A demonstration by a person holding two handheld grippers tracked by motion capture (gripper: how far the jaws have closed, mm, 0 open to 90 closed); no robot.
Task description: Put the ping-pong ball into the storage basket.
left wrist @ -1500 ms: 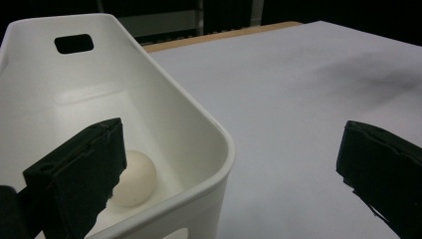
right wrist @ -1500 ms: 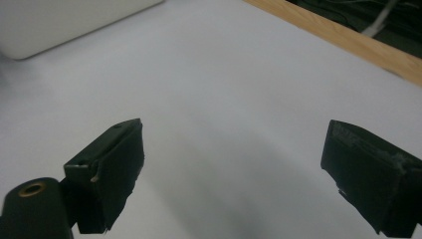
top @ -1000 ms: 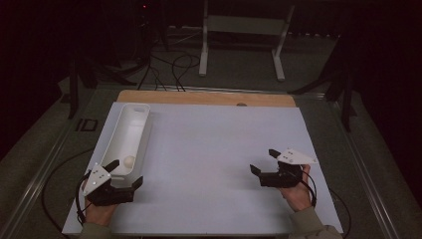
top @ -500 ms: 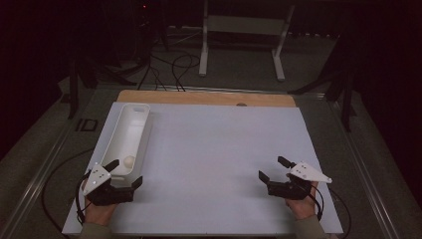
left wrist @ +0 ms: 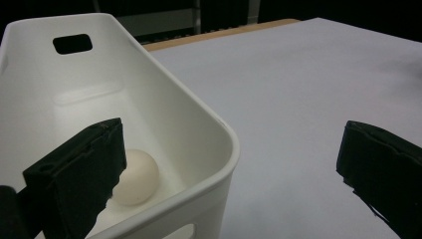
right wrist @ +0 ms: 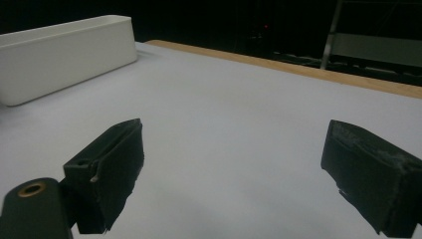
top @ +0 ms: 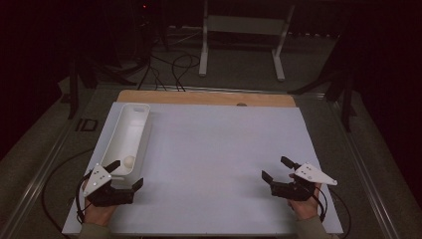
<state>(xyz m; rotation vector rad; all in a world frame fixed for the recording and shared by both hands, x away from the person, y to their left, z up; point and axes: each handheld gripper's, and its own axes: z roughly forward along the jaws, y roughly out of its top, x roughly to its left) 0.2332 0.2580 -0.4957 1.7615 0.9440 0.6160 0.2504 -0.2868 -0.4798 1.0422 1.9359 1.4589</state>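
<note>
- Item: a small, pale, egg-shaped ball point(top: 129, 161) lay inside the long white plastic bin with cut-out handles point(top: 135, 110), at the bin's near end, close to its near wall.
- Bin axis: it ran from 6 o'clock to 12 o'clock along the left margin of the white table sheet point(top: 219, 149), its far end near the wooden table edge point(top: 199, 97).
- Left gripper point(top: 123, 175): jaws were spread wide and empty, straddling the bin's near right corner; in the left gripper view the ball point(left wrist: 135, 178) sat at about 11 o'clock, just beyond the left jaw and below the rim point(left wrist: 219, 130).
- Right gripper point(top: 274, 172): jaws were parted and empty, low at 5 o'clock on the sheet, well apart from the bin; the bin point(right wrist: 64, 52) lay toward 10 o'clock.
- Judgement: the left gripper was much nearer; the rim between its jaws would likely need clearing first.
- Room: open sheet lay right of the bin.
</note>
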